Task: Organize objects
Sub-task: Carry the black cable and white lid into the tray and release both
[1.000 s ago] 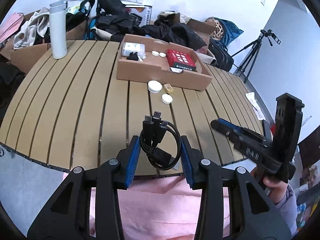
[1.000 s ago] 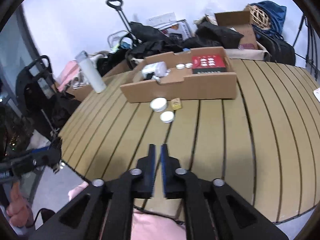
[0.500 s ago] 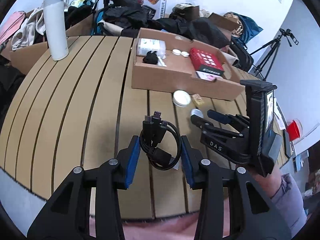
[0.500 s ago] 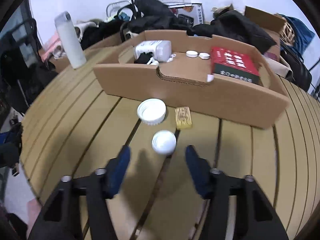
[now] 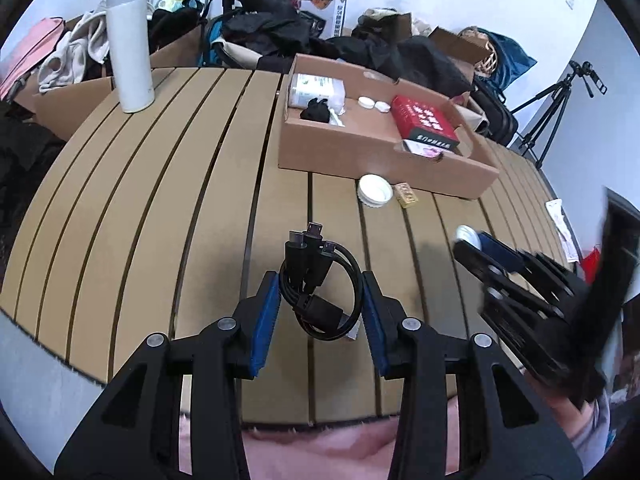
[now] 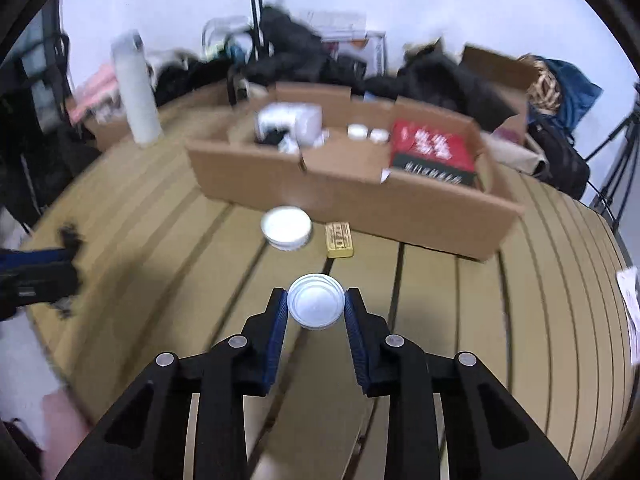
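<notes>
Cable bundle (image 5: 320, 280) and white cap (image 6: 316, 306) bear no readable writing.

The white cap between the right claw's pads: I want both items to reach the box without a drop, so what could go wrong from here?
1. The right claw is closing on the small white cap by its rounded rim only; it may squirt out.
2. The cable bundle in the left claw is loosely coiled, with plugs poking out, so it could snag the cardboard box wall.
3. The bigger white lid and yellow block lie in the path ahead.
</notes>
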`<state>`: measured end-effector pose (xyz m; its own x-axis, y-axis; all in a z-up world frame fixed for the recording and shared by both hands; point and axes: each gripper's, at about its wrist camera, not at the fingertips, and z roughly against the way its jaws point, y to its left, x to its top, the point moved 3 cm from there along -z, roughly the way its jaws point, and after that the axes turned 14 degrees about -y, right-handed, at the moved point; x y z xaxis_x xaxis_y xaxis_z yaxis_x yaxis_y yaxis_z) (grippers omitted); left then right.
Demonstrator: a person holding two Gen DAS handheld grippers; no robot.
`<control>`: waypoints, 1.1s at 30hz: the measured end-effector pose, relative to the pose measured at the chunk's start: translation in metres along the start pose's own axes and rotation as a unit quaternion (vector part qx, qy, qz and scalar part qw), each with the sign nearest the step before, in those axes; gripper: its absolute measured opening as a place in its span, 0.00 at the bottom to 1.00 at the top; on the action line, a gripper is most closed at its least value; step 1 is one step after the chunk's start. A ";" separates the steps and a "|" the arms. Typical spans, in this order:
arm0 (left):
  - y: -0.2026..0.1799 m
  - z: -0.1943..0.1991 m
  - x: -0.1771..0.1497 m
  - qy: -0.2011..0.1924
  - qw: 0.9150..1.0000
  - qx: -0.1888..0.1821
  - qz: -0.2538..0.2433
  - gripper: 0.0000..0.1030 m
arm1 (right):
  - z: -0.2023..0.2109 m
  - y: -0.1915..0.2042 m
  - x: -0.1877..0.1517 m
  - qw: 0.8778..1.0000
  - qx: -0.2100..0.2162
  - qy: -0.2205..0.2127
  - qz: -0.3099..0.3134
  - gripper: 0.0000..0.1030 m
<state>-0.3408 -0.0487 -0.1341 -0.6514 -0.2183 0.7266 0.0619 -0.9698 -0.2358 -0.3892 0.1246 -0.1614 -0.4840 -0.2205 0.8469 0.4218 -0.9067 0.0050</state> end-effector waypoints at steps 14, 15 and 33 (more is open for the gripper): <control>-0.036 0.042 0.003 -0.025 0.999 -0.030 -0.027 0.35 | 0.103 0.014 -0.002 0.997 0.037 -0.059 -0.032 0.31; -0.037 0.040 0.012 -0.028 0.999 -0.039 -0.025 0.35 | 0.104 0.012 0.003 0.997 0.040 -0.063 -0.034 0.31; -0.061 -0.235 0.155 0.119 0.986 -0.086 -0.083 0.36 | -0.177 -0.093 0.137 0.990 0.065 0.057 -0.110 0.31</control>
<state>-0.6228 0.0021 -0.1586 -0.8019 -0.0068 0.5974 -0.1764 -0.9526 -0.2477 -0.6304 0.1154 -0.1403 -0.6545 -0.0689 0.7529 0.3881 -0.8853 0.2563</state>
